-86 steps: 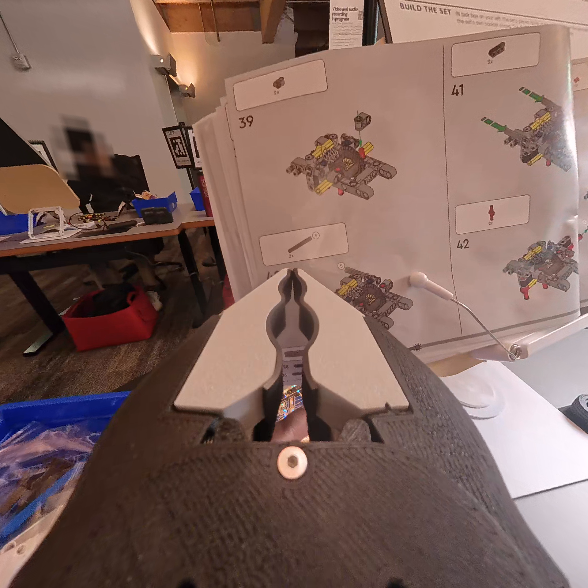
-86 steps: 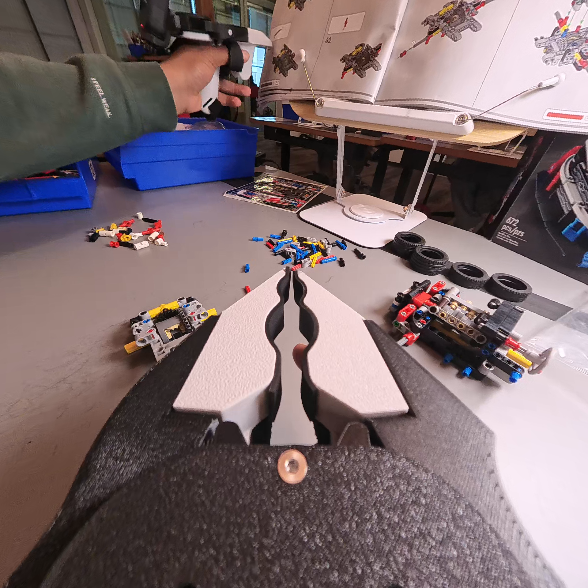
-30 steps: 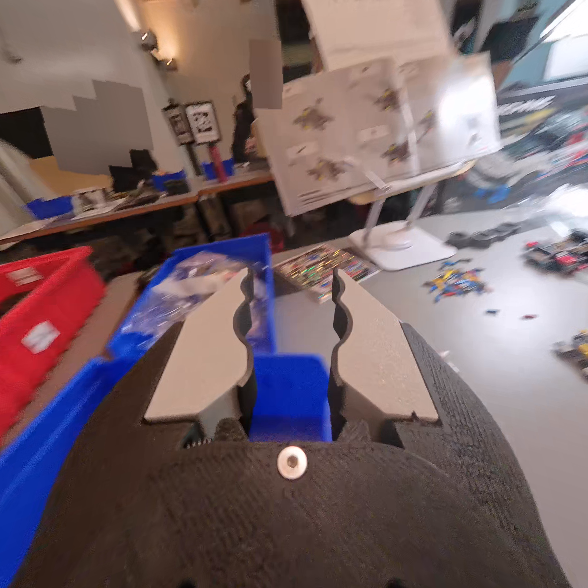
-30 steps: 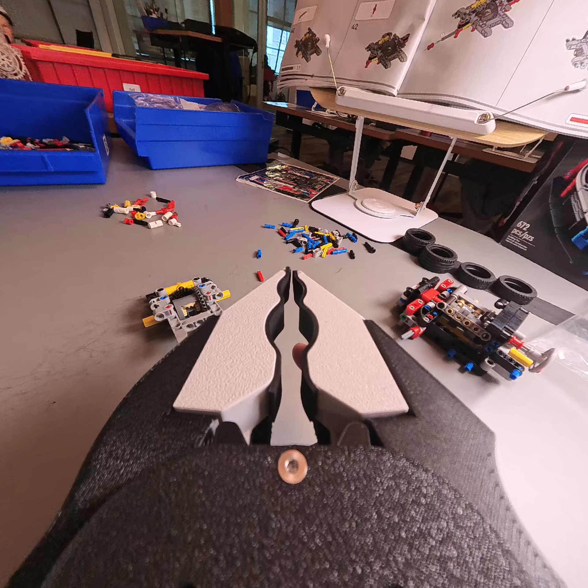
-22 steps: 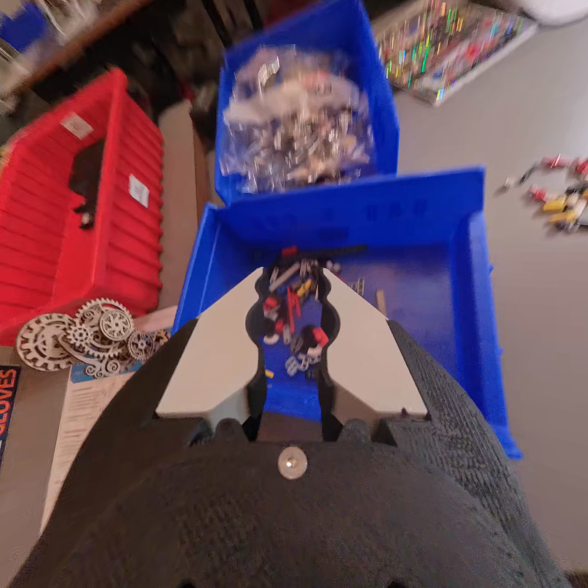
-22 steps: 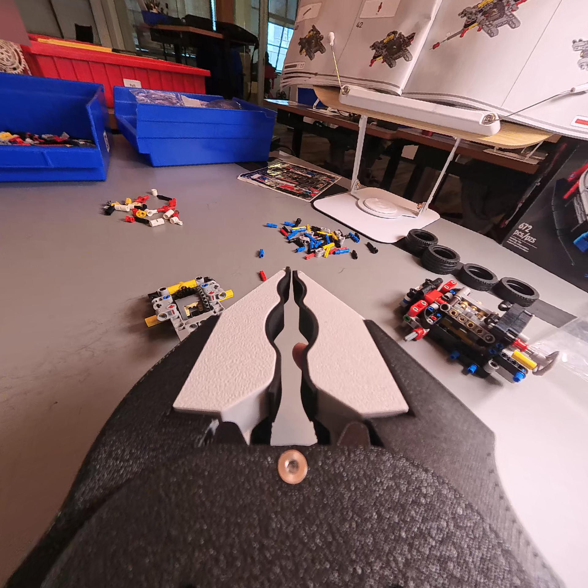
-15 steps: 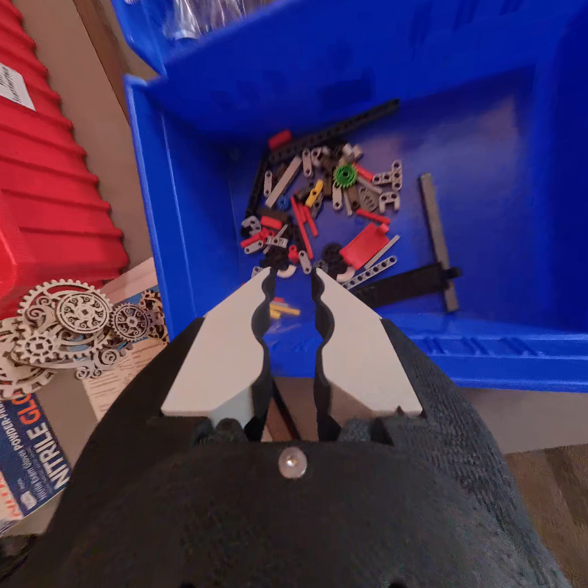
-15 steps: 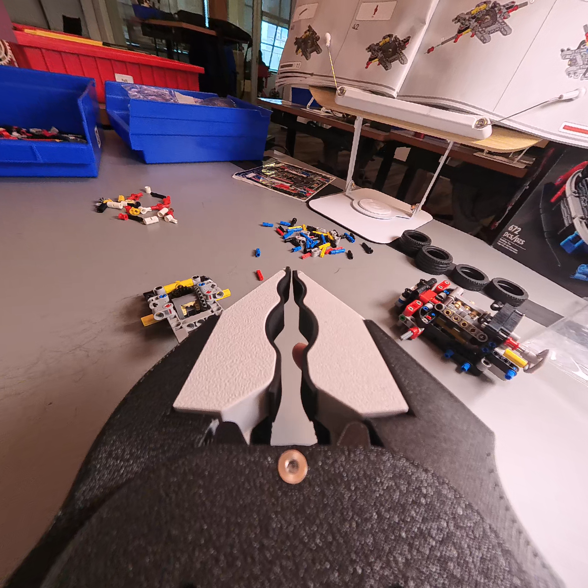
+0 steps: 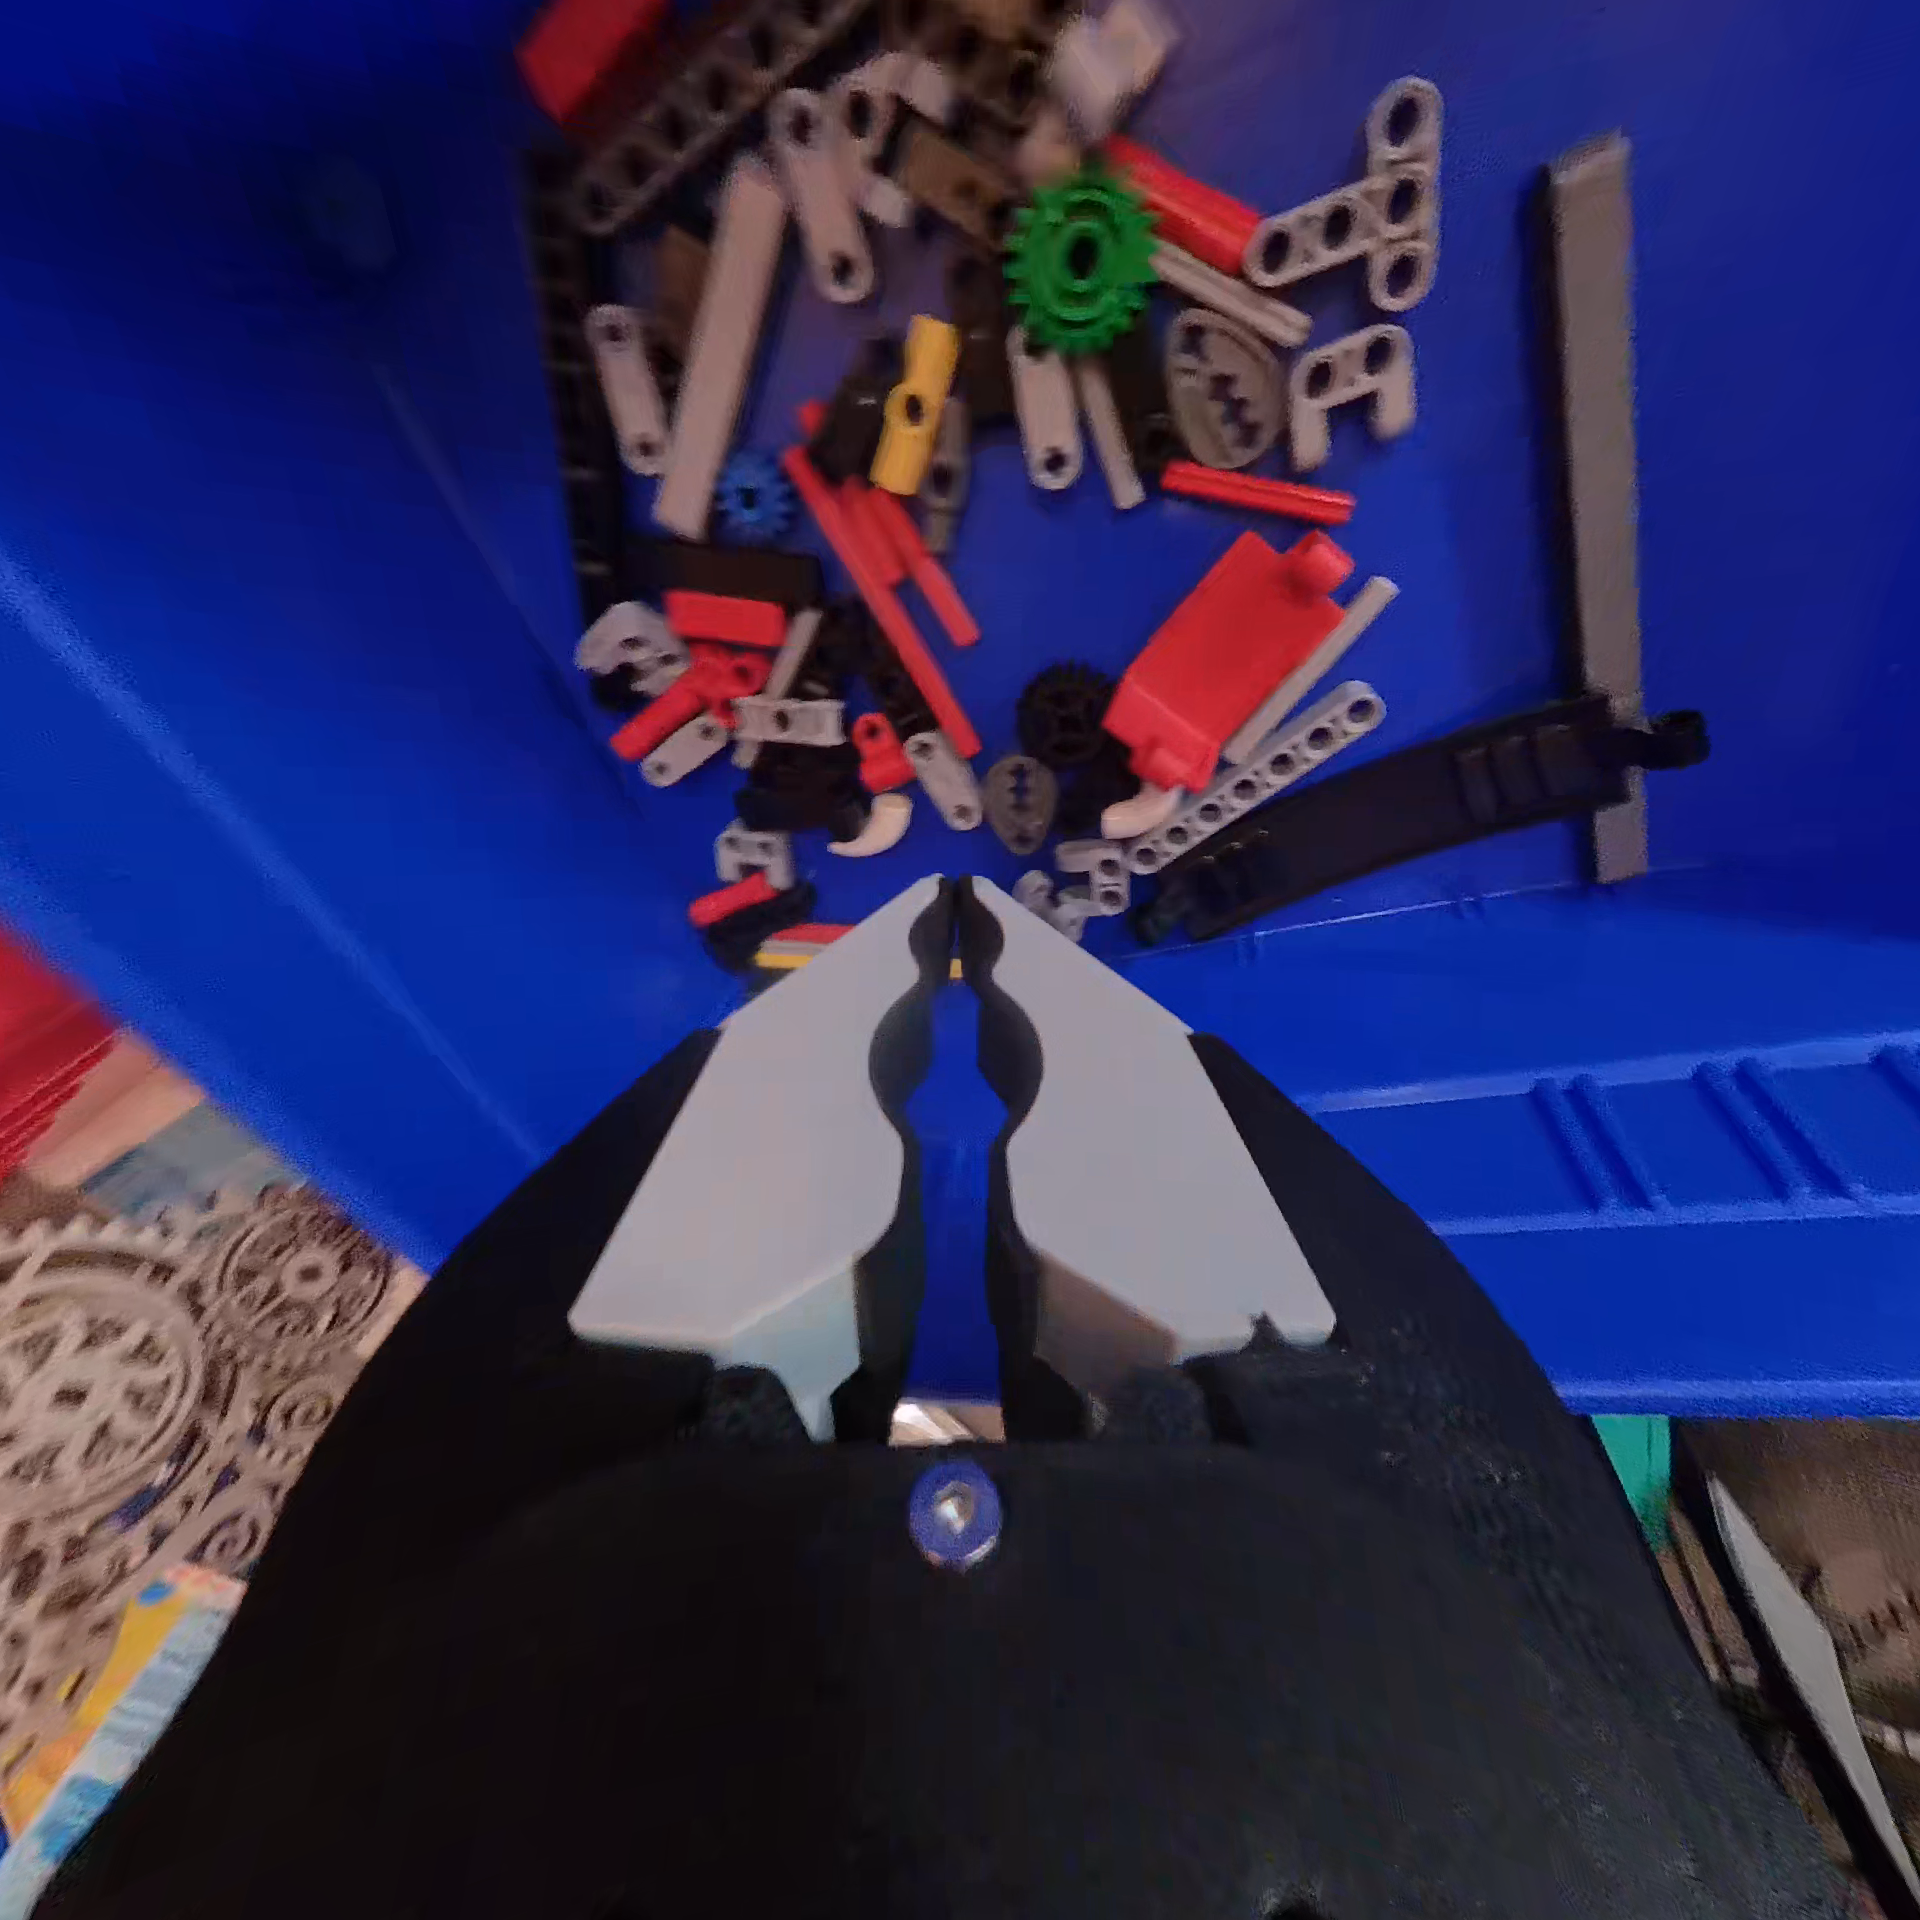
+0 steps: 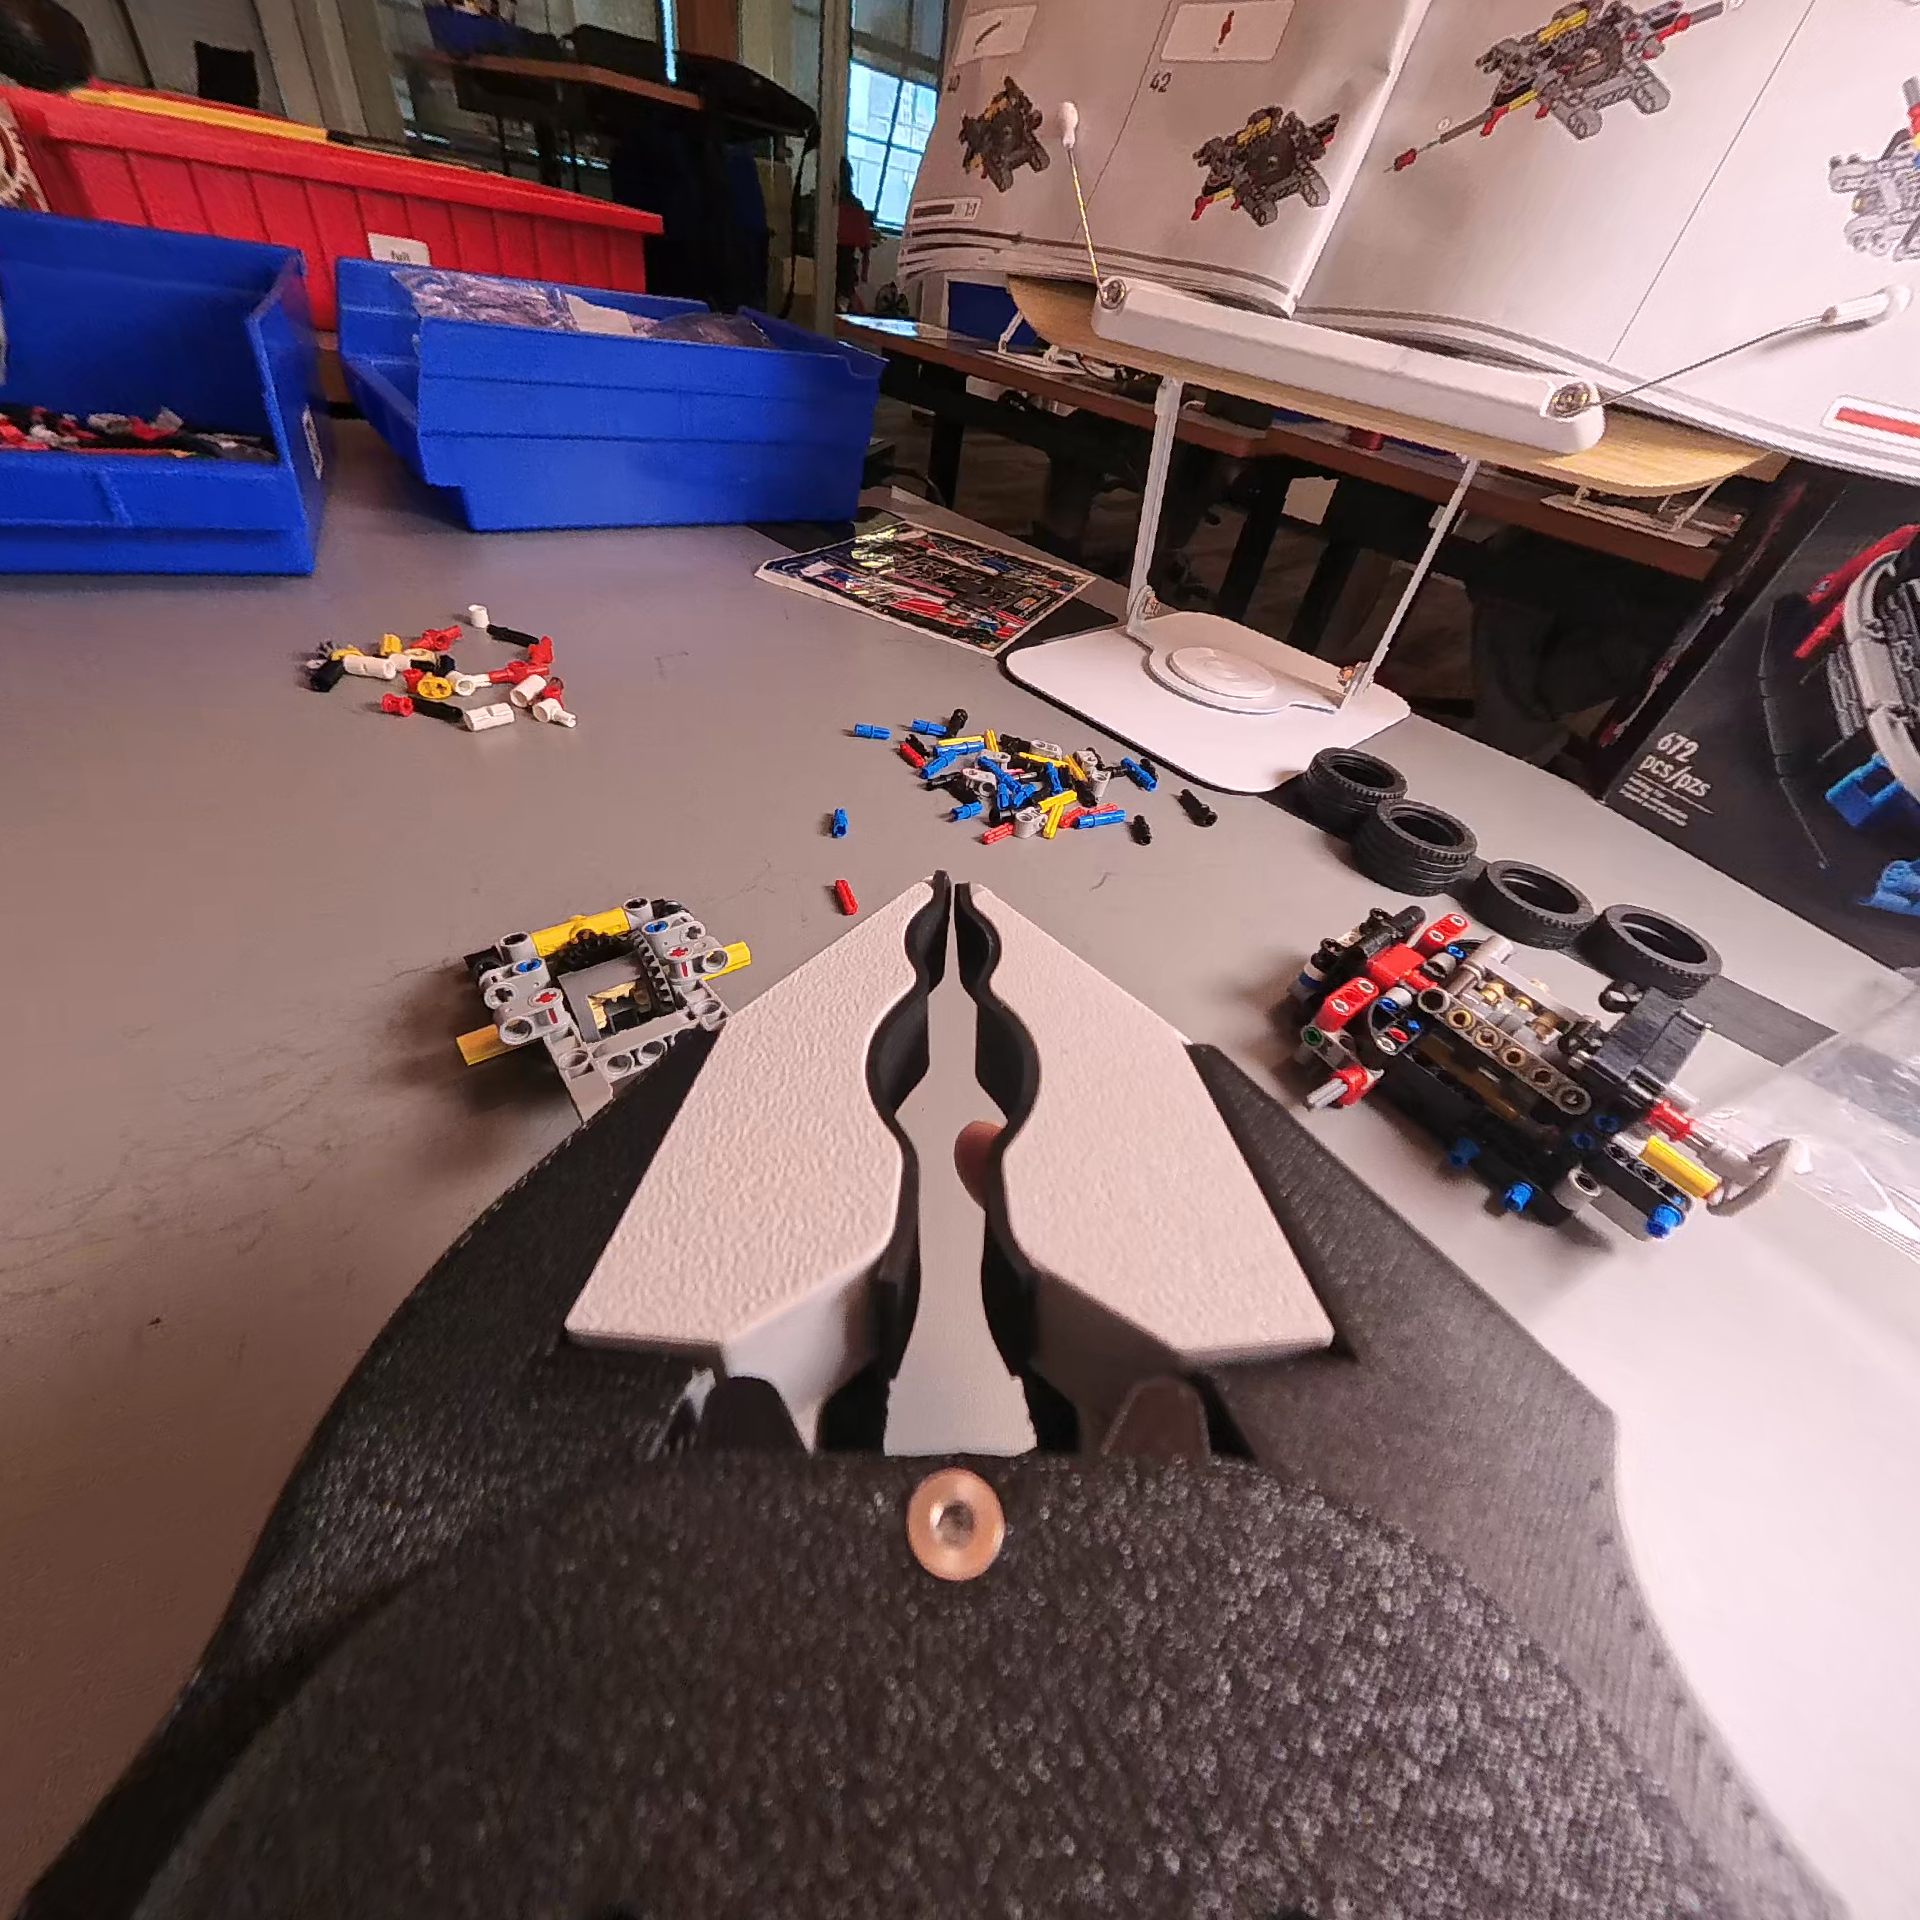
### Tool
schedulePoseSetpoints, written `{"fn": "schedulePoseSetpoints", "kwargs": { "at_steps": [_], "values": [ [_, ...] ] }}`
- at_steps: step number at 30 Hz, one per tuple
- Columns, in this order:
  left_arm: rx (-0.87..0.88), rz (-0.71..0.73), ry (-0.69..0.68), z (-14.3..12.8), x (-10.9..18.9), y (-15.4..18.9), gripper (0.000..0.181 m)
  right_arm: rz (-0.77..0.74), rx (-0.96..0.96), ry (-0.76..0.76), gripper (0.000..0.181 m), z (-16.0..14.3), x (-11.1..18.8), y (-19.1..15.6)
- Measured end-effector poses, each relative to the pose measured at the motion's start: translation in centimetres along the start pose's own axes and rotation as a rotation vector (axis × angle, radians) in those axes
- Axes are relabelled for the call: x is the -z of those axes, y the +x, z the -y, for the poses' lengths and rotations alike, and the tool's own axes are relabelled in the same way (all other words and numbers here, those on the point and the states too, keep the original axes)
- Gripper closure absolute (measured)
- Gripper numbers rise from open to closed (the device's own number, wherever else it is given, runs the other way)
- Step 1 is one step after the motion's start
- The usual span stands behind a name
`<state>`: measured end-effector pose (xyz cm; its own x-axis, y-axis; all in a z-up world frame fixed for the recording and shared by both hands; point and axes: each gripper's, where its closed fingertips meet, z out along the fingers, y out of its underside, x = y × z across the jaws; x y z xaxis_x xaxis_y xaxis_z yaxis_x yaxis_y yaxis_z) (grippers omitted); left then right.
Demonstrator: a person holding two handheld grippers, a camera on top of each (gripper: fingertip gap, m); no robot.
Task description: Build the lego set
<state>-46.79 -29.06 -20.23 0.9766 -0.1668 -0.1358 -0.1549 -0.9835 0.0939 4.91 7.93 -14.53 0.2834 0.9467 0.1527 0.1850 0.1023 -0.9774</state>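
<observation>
My left gripper [image 9: 954,885] is shut, with nothing visible between its tips. It hangs over the near end of a blue bin [image 9: 312,644] of loose Lego parts: a green gear [image 9: 1081,255], a red panel [image 9: 1226,655], a black curved piece [image 9: 1403,810], grey beams and red axles. My right gripper [image 10: 953,883] is shut and empty, low over the grey table [image 10: 208,935]. A small grey and yellow sub-assembly [image 10: 597,992] lies just left of it. A larger black and red chassis [image 10: 1496,1070] lies to its right. The open instruction booklet [image 10: 1455,156] stands on a white stand behind.
Two piles of small pins [image 10: 1023,779] [image 10: 447,675], several black tyres [image 10: 1496,862], a sticker sheet [image 10: 925,587], blue bins [image 10: 613,416], a red bin [image 10: 312,197], the set's box [image 10: 1808,727] and a plastic bag [image 10: 1860,1101] surround the table. Wooden gear cut-outs [image 9: 125,1340] lie left of the parts bin.
My left gripper swung away from the booklet, opened, dropped down over the blue parts bin and closed its fingers. My right gripper stayed shut and barely shifted.
</observation>
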Motion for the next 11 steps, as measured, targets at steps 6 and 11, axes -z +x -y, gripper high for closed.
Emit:
{"fn": "schedulePoseSetpoints", "kwargs": {
  "at_steps": [6, 11],
  "values": [
    [-0.042, -0.117, -0.076, 0.1, -1.6, 2.9, 0.158, 0.002, -0.004, -0.009, 0.181, -0.1, -0.1, 0.0],
    [-0.020, -0.100, 0.002, 1.7, -1.8, 2.2, 0.171, 0.001, -0.006, -0.010, 0.181, -0.1, -0.1, 0.1]
  ]
}}
